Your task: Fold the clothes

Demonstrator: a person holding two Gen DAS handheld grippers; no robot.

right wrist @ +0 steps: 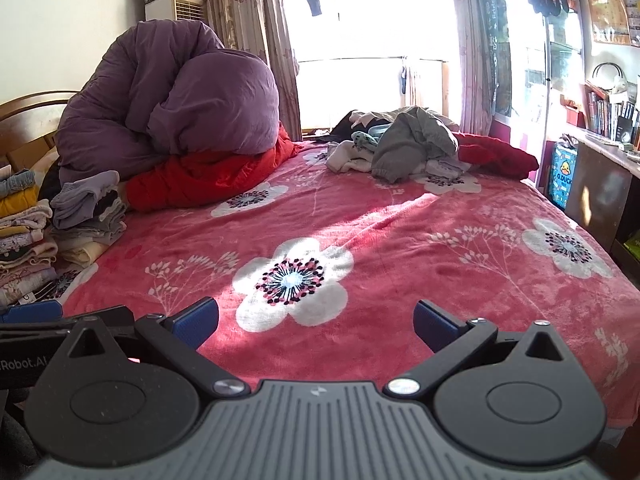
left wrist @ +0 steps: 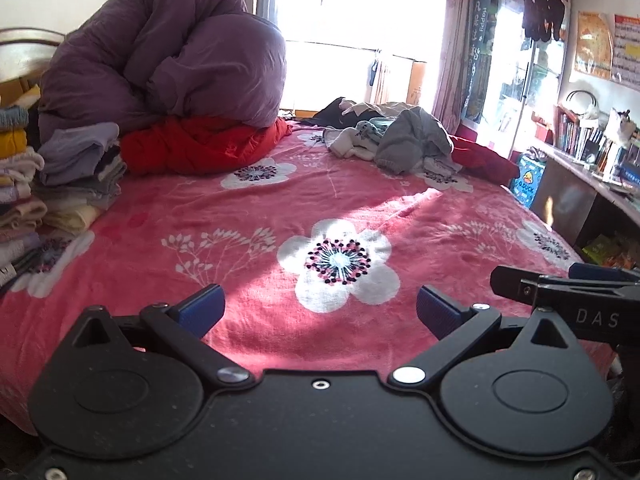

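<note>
A loose heap of unfolded clothes (left wrist: 400, 140), with a grey garment on top, lies at the far right of the bed; it also shows in the right wrist view (right wrist: 412, 144). A stack of folded clothes (left wrist: 76, 168) stands at the left edge and shows in the right wrist view too (right wrist: 86, 208). My left gripper (left wrist: 320, 310) is open and empty, low over the near part of the red flowered bedspread (left wrist: 280, 208). My right gripper (right wrist: 316, 320) is open and empty beside it, over the same spread (right wrist: 380, 232). Both are far from the heap.
A big purple duvet (left wrist: 168, 52) rests on a red quilt (left wrist: 200, 144) at the far left. A red garment (left wrist: 484, 160) lies behind the heap. A desk with books (left wrist: 592, 152) runs along the right. A bright window (left wrist: 360, 32) is behind the bed.
</note>
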